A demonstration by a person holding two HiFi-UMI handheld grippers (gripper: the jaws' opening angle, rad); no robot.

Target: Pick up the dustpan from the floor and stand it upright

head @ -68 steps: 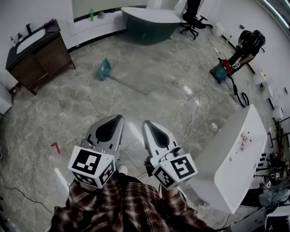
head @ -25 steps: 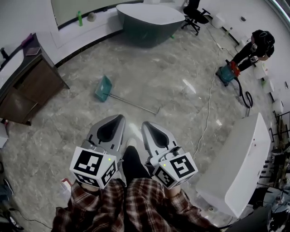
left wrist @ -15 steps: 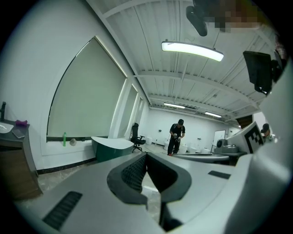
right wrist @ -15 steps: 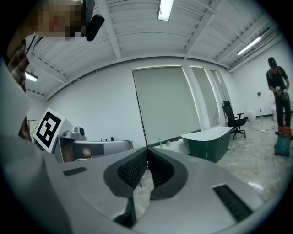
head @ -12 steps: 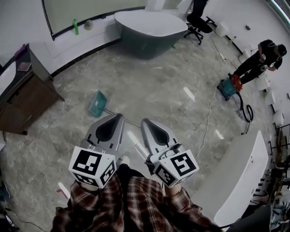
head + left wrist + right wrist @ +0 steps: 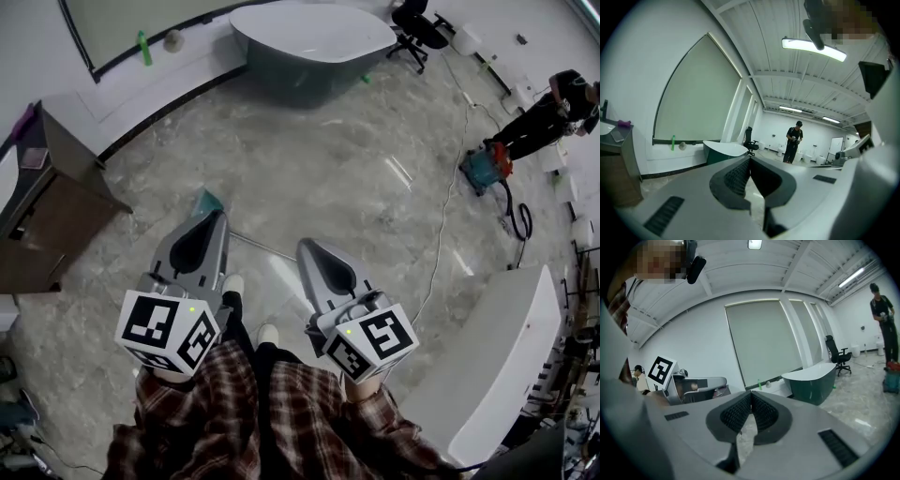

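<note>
I hold both tongs clenched on nothing: the left tongs (image 6: 217, 218) and the right tongs (image 6: 307, 247) each show their pads pressed together, tip to tip, in their own views. The teal dustpan (image 6: 205, 201) lies flat on the marble floor (image 6: 356, 178). Its pan is half hidden behind the left tongs, and its thin handle (image 6: 267, 247) runs toward the right tongs' tip. A dark green bathtub (image 6: 314, 37) stands well beyond.

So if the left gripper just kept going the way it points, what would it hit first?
Probably the dark green bathtub across the room. The left gripper points almost level, so it likely passes over the dustpan on the floor.
</note>
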